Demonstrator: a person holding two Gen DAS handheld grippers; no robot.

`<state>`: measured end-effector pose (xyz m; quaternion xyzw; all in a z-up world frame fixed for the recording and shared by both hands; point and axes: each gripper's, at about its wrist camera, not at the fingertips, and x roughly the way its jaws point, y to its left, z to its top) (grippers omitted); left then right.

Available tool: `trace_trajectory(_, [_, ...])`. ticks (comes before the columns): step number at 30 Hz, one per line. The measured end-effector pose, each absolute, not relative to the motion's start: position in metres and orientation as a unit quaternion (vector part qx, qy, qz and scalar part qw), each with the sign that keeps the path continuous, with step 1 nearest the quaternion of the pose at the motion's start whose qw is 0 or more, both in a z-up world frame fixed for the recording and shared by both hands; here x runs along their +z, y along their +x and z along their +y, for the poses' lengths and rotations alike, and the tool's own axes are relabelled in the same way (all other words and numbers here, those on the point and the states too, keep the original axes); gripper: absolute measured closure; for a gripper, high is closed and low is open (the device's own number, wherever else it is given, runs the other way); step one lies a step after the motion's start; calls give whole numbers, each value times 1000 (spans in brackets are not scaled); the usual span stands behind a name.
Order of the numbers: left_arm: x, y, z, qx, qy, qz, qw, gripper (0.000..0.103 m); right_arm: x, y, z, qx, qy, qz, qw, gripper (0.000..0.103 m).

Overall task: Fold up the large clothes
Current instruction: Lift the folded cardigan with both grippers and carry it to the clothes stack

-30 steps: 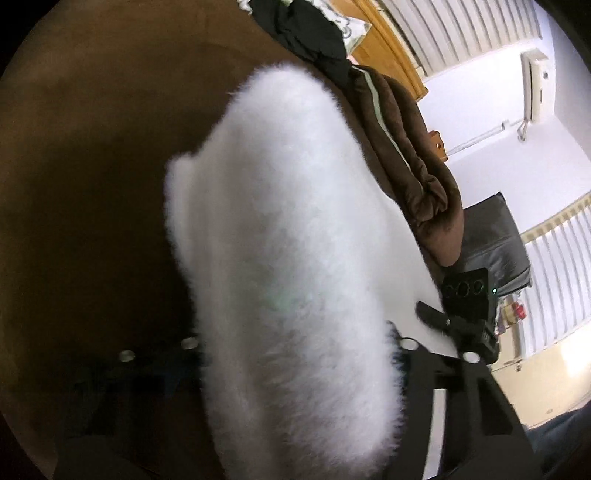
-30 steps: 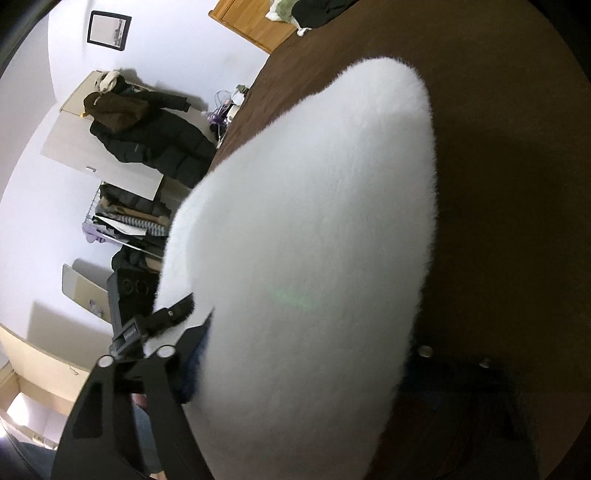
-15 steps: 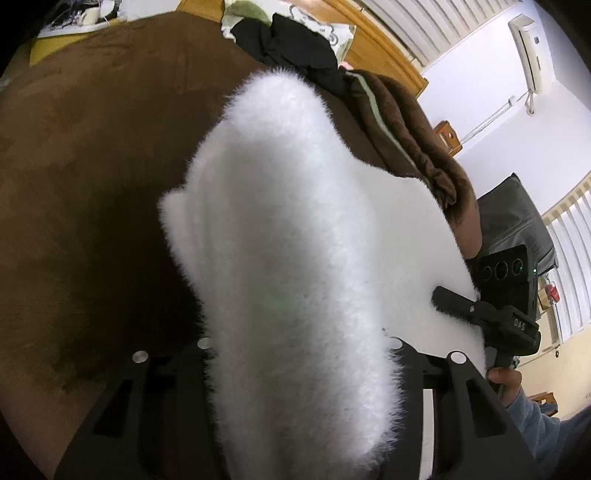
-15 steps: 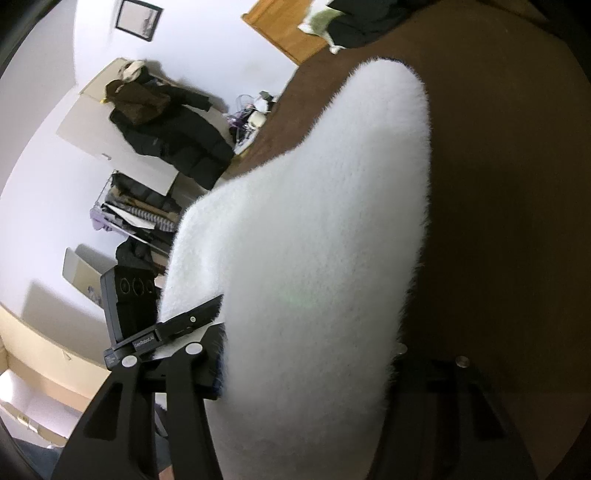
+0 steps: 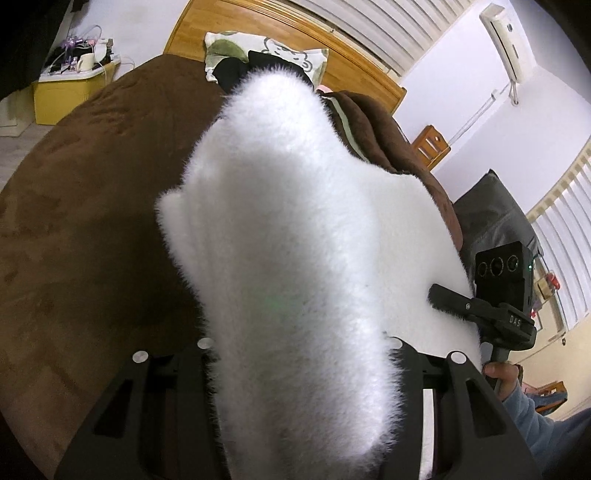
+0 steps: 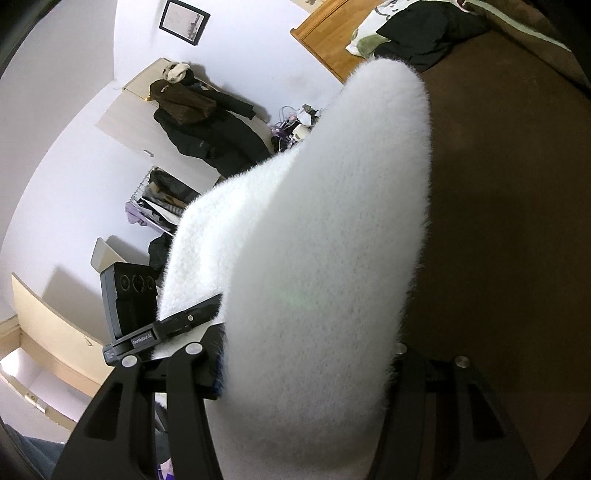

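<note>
A white fluffy garment (image 5: 295, 240) hangs folded between both grippers above a bed with a brown cover (image 5: 92, 221). My left gripper (image 5: 299, 343) is shut on one end of it; the fabric hides the fingertips. My right gripper (image 6: 306, 350) is shut on the other end (image 6: 314, 240), its fingertips hidden too. The right gripper also shows at the right of the left wrist view (image 5: 480, 306), and the left gripper at the left of the right wrist view (image 6: 162, 328).
A folded brown blanket (image 5: 388, 136) and a dark garment on a pillow (image 5: 266, 59) lie near the wooden headboard (image 5: 295, 33). A yellow box (image 5: 66, 92) stands beside the bed. Dark coats (image 6: 207, 129) hang on the wall, above a clothes rack (image 6: 159, 199).
Both grippers have lifted the white garment higher and tilted up, so more of the room and headboard shows. The grip on the garment is unchanged.
</note>
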<state>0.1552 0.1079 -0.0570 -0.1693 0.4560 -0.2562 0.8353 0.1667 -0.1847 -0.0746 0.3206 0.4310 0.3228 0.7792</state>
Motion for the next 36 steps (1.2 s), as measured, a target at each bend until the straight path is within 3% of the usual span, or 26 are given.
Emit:
trace_trajectory(7, [-43, 124, 102, -277, -170, 458, 827, 55, -53, 128, -206, 312, 306, 427, 792, 50])
trace_trajectory(17, [-17, 113, 28, -340, -132, 447, 817, 55, -22, 73, -285, 254, 324, 391, 823, 50])
trace_trajectory(26, [5, 121, -105, -428, -90, 437, 786, 55, -4, 14, -416, 165, 347, 347, 855, 50])
trace_trajectory(36, [16, 123, -305, -523, -53, 436, 731, 55, 0, -46, -587, 45, 365, 297, 881, 50])
